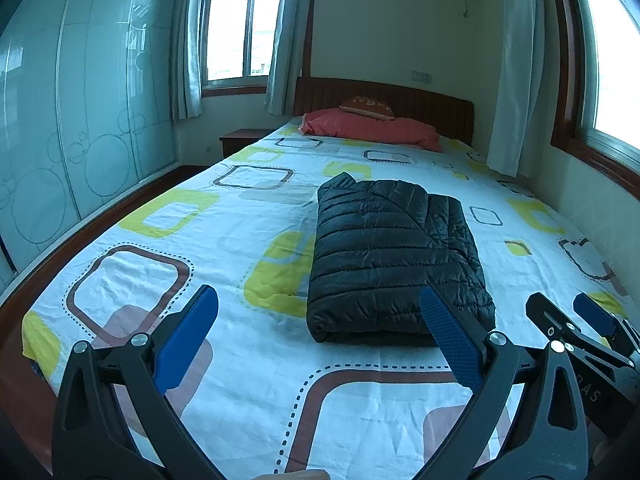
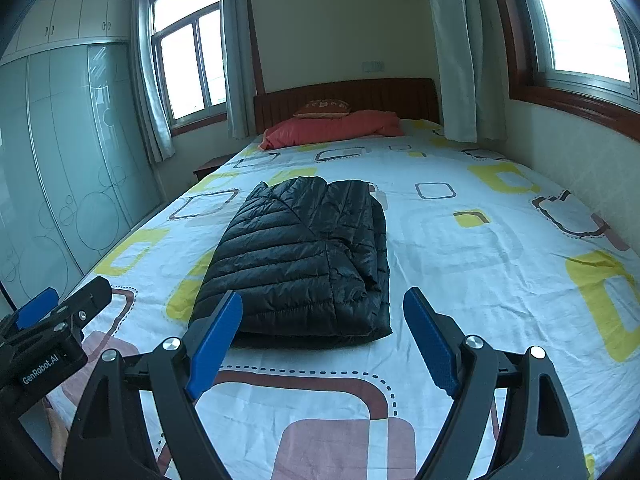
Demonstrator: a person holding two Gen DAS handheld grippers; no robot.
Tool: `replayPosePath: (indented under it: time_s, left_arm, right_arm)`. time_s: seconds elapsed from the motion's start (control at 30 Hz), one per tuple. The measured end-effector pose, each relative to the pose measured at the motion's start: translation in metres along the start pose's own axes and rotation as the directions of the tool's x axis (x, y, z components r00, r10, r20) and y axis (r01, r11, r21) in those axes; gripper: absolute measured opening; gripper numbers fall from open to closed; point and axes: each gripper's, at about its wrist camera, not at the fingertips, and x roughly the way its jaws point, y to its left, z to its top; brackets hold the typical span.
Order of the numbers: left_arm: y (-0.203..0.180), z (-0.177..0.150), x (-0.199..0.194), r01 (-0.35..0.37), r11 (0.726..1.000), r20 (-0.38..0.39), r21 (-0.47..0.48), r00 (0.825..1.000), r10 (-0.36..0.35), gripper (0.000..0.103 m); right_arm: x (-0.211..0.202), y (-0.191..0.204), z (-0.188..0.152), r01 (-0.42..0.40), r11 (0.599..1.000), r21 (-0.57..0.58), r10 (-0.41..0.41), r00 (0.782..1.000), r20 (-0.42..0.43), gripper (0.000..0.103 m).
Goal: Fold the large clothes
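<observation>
fingers (image 1: 452,344) spread, empty; black quilted jacket (image 1: 394,256) folded, compact, on bed (image 1: 160,280).

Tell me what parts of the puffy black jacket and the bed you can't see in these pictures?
- Jacket sleeves, zipper: folded inside the bundle, both views.
- Jacket's near right corner: behind the left gripper's finger, left wrist view.
- Lettering on the cushion: too small, both views.
- Bed's near edge: cut off below.
</observation>
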Motion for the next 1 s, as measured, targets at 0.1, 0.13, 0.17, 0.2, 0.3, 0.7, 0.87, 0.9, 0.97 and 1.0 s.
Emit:
replayPosePath:
  time_s: [0.1, 0.13, 0.17, 0.2, 0.3, 0.7, 0.87, 0.9, 0.97, 1.0]
  left_arm:
    - [0.002, 0.0, 0.003, 0.0, 1.0, -0.008, -0.012, 1.0, -0.001, 0.101]
    - [0.003, 0.0, 0.004, 0.004, 1.0, -0.01, -0.015, 1.0, -0.004, 0.101]
    - [0.004, 0.0, 0.005, 0.009, 1.0, -0.011, -0.019, 1.0, -0.009, 0.101]
    - [0.004, 0.0, 0.005, 0.01, 1.0, -0.011, -0.02, 1.0, -0.011, 0.101]
    - [0.005, 0.0, 0.007, 0.007, 1.0, -0.006, -0.02, 1.0, -0.007, 0.101]
    - [0.003, -0.004, 0.023, -0.027, 1.0, -0.017, -0.012, 0.999, 0.027, 0.101]
    - [0.008, -0.004, 0.044, -0.037, 0.999, -0.048, -0.001, 0.998, 0.037, 0.101]
    - [0.012, -0.005, 0.054, -0.037, 0.999, -0.072, 0.004, 0.997, 0.037, 0.101]
    - [0.022, -0.008, 0.071, -0.052, 0.999, -0.108, 0.006, 0.993, 0.052, 0.101]
    - [0.031, -0.011, 0.083, -0.073, 0.997, -0.13, -0.001, 0.989, 0.072, 0.101]
  right_arm:
    - [0.002, 0.0, -0.001, 0.001, 1.0, -0.003, -0.001, 1.0, -0.004, 0.082]
    - [0.003, 0.0, -0.001, 0.0, 1.0, -0.003, 0.0, 1.0, -0.005, 0.082]
    - [0.003, 0.0, -0.002, 0.0, 1.0, -0.003, 0.0, 1.0, -0.006, 0.082]
    - [0.004, 0.0, -0.002, 0.0, 1.0, -0.004, 0.0, 1.0, -0.008, 0.082]
    - [0.006, 0.0, -0.003, 0.0, 1.0, -0.006, 0.0, 1.0, -0.013, 0.082]
    - [0.021, -0.004, -0.007, -0.003, 1.0, -0.002, 0.003, 0.999, -0.047, 0.082]
    - [0.032, -0.018, -0.009, 0.007, 1.0, 0.02, -0.006, 0.998, -0.065, 0.082]
    - [0.035, -0.022, -0.009, 0.011, 1.0, 0.023, -0.01, 0.998, -0.068, 0.082]
    - [0.043, -0.038, -0.008, 0.037, 0.999, 0.033, -0.035, 0.996, -0.077, 0.082]
    - [0.048, -0.048, -0.008, 0.057, 0.997, 0.042, -0.053, 0.995, -0.084, 0.082]
